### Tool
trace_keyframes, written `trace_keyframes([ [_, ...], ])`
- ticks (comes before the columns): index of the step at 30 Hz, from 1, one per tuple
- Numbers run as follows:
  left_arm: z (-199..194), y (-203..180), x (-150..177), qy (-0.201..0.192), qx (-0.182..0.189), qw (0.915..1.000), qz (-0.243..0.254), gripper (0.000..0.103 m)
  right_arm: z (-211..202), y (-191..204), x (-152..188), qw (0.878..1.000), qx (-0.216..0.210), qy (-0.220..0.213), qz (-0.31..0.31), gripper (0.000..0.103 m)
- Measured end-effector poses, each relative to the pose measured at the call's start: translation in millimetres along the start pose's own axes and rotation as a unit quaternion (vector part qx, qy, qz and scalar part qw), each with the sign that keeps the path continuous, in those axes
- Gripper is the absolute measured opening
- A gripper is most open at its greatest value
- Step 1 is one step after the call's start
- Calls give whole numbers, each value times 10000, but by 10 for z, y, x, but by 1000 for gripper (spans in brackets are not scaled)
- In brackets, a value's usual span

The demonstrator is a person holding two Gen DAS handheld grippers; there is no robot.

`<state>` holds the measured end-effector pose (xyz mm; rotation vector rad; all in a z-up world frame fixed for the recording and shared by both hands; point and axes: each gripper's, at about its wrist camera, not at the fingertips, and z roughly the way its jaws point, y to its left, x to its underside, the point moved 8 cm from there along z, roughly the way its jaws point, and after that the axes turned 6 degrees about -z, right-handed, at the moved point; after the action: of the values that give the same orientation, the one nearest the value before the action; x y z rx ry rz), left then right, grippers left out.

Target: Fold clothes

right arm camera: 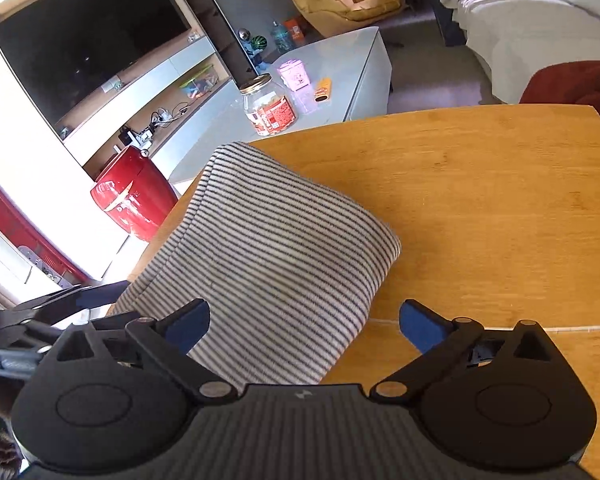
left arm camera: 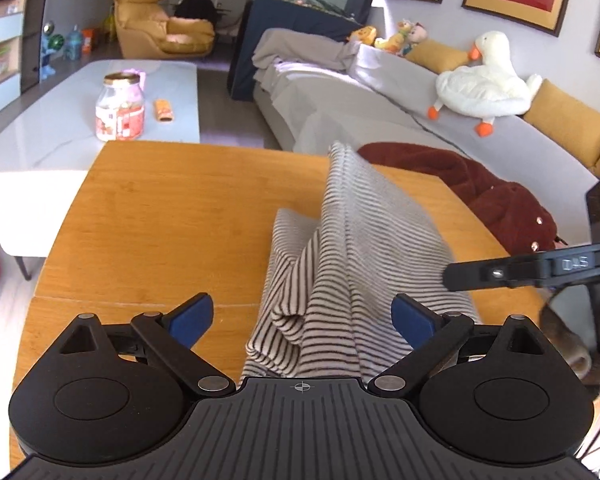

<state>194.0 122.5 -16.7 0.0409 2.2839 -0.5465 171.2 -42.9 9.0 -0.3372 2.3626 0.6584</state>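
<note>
Jaws of the left gripper (left arm camera: 302, 318) stand wide apart, its blue pads (left arm camera: 192, 314) on either side of the striped garment (left arm camera: 352, 264) without closing on it; nothing is held. The right gripper (right arm camera: 304, 322) is spread just as wide and holds nothing either, the cloth running under and between its fingers.

The garment lies on the wooden table (left arm camera: 160, 216), bunched into a partly folded bundle. From the left wrist view one layer stands up in a peak with loose folds and a rolled edge below it; from the right wrist view the upper face looks smooth, with a rounded folded edge toward the table's middle. In the left view the right gripper's arm reaches in from the side, close to the cloth.

Judging from this, a fold is under way or being tidied, since the bundle is not yet flat and square. The next move likely calls for closing on an edge or corner of the loose layer and laying it flat without dragging the lower layers askew.

Beyond the table sit a dark red garment (left arm camera: 496, 196) on the sofa (left arm camera: 380, 116) and a jar (left arm camera: 120, 106) on the white table.
</note>
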Motion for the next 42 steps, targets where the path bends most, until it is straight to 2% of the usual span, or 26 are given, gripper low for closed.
trace_keyframes([
  [1,49,23,30,70,58,9999,-57,98,-5,21,40,10000,-82,39,18,101],
  [3,147,69,90,211,173,9995,-170,92,-14,62,121,9996,-245,117,54,87],
  [6,154,73,144,270,320,9987,-277,86,-19,113,213,9986,-460,220,101,79],
  [9,129,32,169,282,351,9986,-263,84,47,108,127,9988,-417,239,59,78],
  [14,142,-96,265,351,507,9975,-333,84,96,153,-47,9981,-117,137,-583,77],
  [17,161,-255,377,370,714,9957,-452,88,123,182,-155,9953,64,76,-968,77],
  [20,166,-506,515,396,1121,9916,-519,89,149,211,-265,9905,244,14,-1350,78],
  [24,150,-830,693,485,1763,9816,-540,90,182,251,-414,9814,484,-68,-1856,83],
  [25,132,-880,720,479,1821,9808,-503,90,158,276,-444,9786,523,-119,-1988,83],
  [28,-27,-820,697,295,1728,9831,-521,92,-70,405,-441,9674,638,-504,-2400,84],
  [32,-208,-549,572,-27,1298,9884,-791,96,-423,644,-209,9376,772,-1186,-3177,84],
  [36,-213,-366,469,-170,742,9927,-931,96,-451,970,204,9126,692,-1345,-3799,84],
  [39,-223,-227,394,-277,323,9937,-1034,95,-217,1111,463,9025,754,-1165,-4078,82],
  [40,-228,-181,369,-313,183,9936,-1068,95,-149,1101,486,9036,839,-1124,-4048,78],
  [41,-234,-134,345,-348,43,9933,-1102,94,-105,1074,481,9078,886,-1078,-3955,65],
  [42,-240,-88,320,-384,-97,9927,-1136,94,-92,1044,462,9142,879,-1050,-3813,63],
])
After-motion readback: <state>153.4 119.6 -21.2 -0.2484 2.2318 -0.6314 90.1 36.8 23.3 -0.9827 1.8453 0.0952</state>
